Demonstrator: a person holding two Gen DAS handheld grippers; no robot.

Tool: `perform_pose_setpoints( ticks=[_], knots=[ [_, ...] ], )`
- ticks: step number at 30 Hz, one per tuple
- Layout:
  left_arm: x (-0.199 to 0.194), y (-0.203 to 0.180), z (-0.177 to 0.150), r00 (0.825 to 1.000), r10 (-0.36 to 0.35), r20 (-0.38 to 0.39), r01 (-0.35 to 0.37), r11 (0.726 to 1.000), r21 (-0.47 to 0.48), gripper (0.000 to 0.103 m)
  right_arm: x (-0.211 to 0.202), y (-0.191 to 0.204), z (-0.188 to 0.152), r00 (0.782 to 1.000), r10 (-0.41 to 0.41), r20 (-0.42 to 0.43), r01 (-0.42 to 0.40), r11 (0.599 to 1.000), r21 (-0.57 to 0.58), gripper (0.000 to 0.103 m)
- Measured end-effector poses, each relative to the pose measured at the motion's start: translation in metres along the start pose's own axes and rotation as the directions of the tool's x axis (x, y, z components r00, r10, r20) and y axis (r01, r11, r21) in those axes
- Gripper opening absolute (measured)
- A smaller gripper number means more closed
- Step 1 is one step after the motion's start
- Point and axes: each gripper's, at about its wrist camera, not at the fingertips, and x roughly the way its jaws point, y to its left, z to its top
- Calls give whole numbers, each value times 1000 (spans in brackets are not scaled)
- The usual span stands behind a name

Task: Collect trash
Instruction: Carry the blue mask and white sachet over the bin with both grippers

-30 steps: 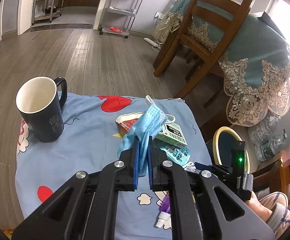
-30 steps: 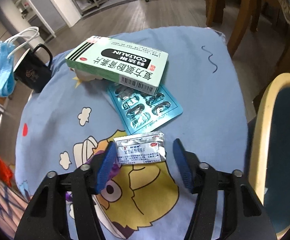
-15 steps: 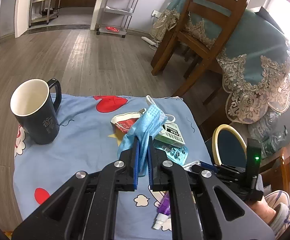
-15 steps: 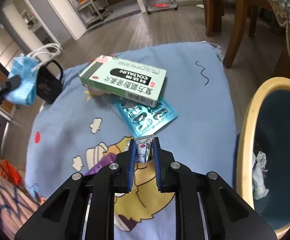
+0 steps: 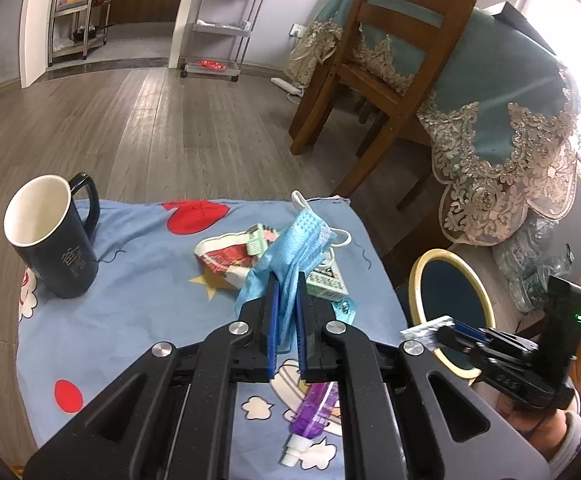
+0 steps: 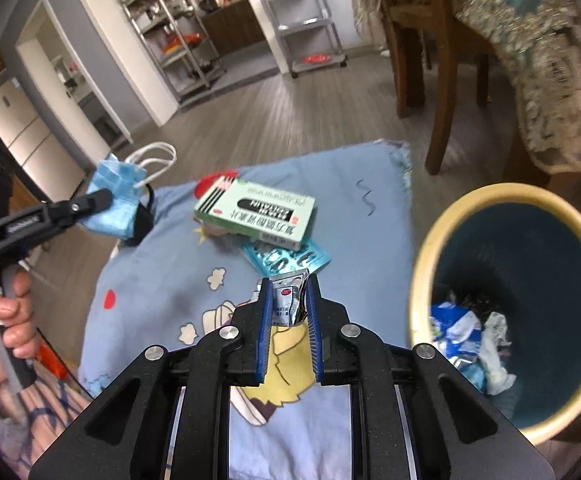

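Note:
My left gripper is shut on a blue face mask and holds it above the blue cartoon cloth. My right gripper is shut on a silver medicine sachet, lifted off the cloth. The bin, yellow-rimmed and dark blue inside, stands right of the table and holds crumpled trash; it also shows in the left wrist view. A green medicine box lies over a teal blister pack. A purple tube lies by the left gripper.
A dark mug stands at the cloth's left. A red and white wrapper lies by the box. A wooden chair and a table with a lace-edged teal cloth stand beyond the bin.
My right gripper shut on the sachet, lifted it and moved right toward the bin. My left gripper kept hold of the mask and drifted slightly.

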Motion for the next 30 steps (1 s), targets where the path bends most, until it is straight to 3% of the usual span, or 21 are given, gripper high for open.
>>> perform_pose_setpoints(
  ticks=[8,20,30],
  knots=[
    [1,-31,3,999,-36,26,36,999,26,6,-50,-25,-4,995,-42,94,38,998,44,13],
    [15,-87,2,993,-114,2,113,989,95,6,-74,-63,-15,983,-105,151,82,985,150,13],
    [43,-149,-9,979,-187,-76,198,965,170,6,-68,-102,-32,962,-258,88,228,938,262,14]
  ],
)
